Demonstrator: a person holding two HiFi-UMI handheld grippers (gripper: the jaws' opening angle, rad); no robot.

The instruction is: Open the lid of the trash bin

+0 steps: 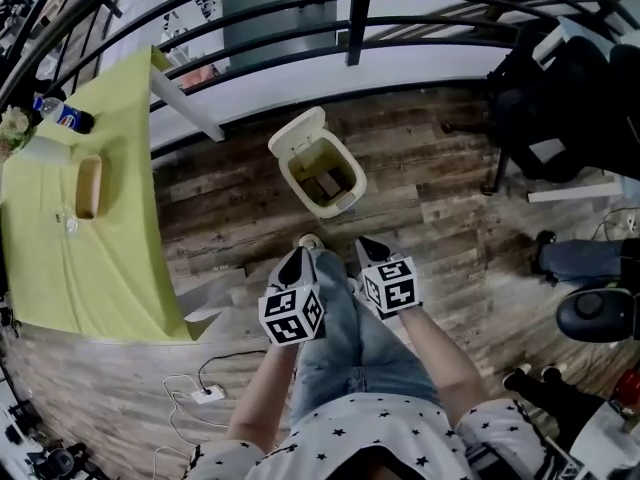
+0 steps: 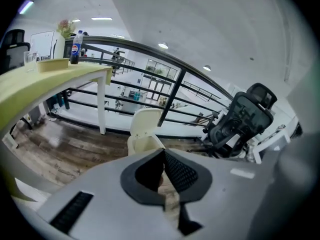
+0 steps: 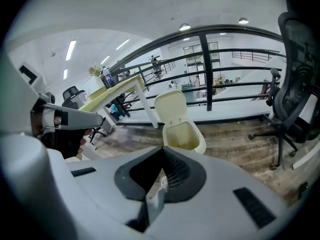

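Table [image 1: 110,258], left: one bottle [image 1: 66,117] lying at its far left corner, one wooden tray [image 1: 88,186] nearer in. Floor [image 1: 230,193]: one trash bin [image 1: 345,200], its lid [image 1: 298,130] raised, well ahead of two tools. Left tool [image 1: 296,259] and right tool [image 1: 372,249] both have jaws together, holding nothing. Only the head view shows the brown scrap [image 1: 325,185] inside the bin.

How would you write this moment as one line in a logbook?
trash bin: lid standing open | left tongs: shut, empty, not touching it | right tongs: shut, empty, not touching it
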